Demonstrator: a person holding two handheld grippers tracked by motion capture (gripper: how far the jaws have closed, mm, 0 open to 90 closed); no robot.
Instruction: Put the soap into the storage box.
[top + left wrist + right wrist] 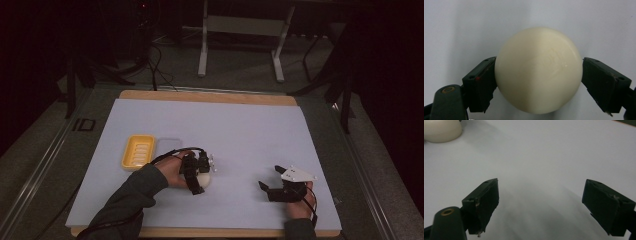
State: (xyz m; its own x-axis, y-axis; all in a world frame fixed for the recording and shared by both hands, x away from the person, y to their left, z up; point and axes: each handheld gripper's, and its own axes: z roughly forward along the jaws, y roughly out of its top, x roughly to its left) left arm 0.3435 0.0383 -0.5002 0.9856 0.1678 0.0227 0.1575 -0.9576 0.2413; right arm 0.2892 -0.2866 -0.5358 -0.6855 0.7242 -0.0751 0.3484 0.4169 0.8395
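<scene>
- Tabletop: covered by a pale sheet, on which all items are placed.
- Yellow soap dish: set at the left of the tabletop, its long axis running away from the person; ribbed inside.
- Right claw: held over bare tabletop at the right, jaws spread wide with nothing between them.
- Left claw: set just right of the dish, both pads pressed against the soap's sides.
- Soap: cream-white, smooth, rounded, faintly embossed; lying on the tabletop near the dish. Seen end-on as nearly round, so its long axis cannot be told.
</scene>
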